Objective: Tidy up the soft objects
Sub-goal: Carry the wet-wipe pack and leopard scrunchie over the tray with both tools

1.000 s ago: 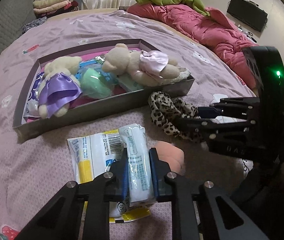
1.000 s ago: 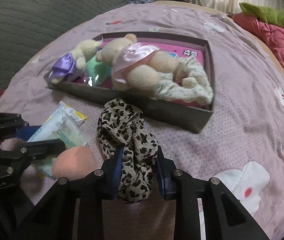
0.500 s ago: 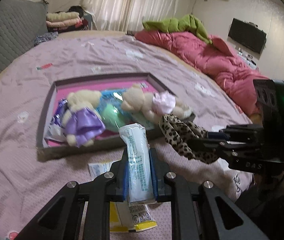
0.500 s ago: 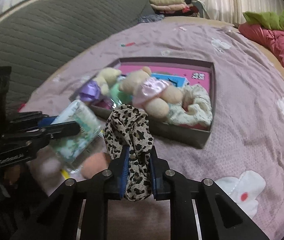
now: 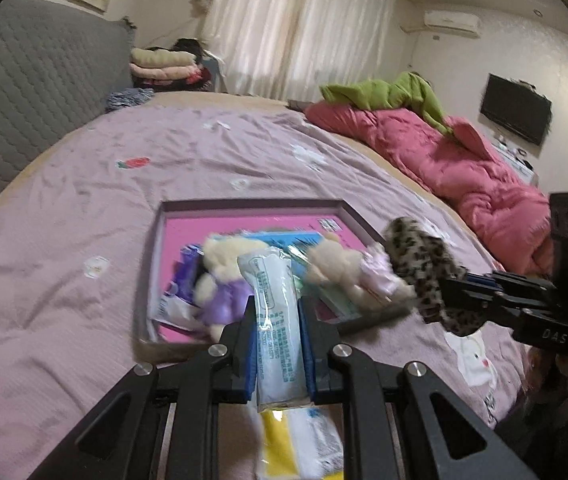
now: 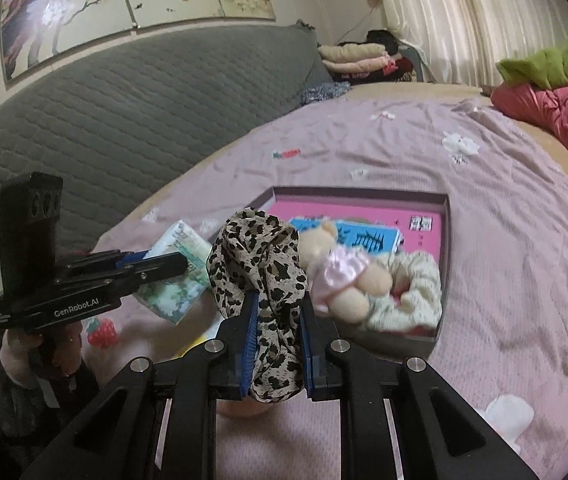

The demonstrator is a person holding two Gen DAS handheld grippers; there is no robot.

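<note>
Both grippers loaded: left gripper (image 5: 278, 344) clamped on a tissue pack (image 5: 274, 320), right gripper (image 6: 276, 340) pinching a leopard scrunchie (image 6: 262, 264), both up in the air above the purple bedspread (image 5: 84, 200). Shallow tray (image 6: 445, 248) just ahead, pink floor showing at the far end, two plush bears (image 5: 339, 272) and a cream scrunchie (image 6: 415, 288) crowding the near side. Probably best to carry past the near wall, aim for the bare pink part, drop low before letting go. One at a time, to avoid bumping grippers.
</note>
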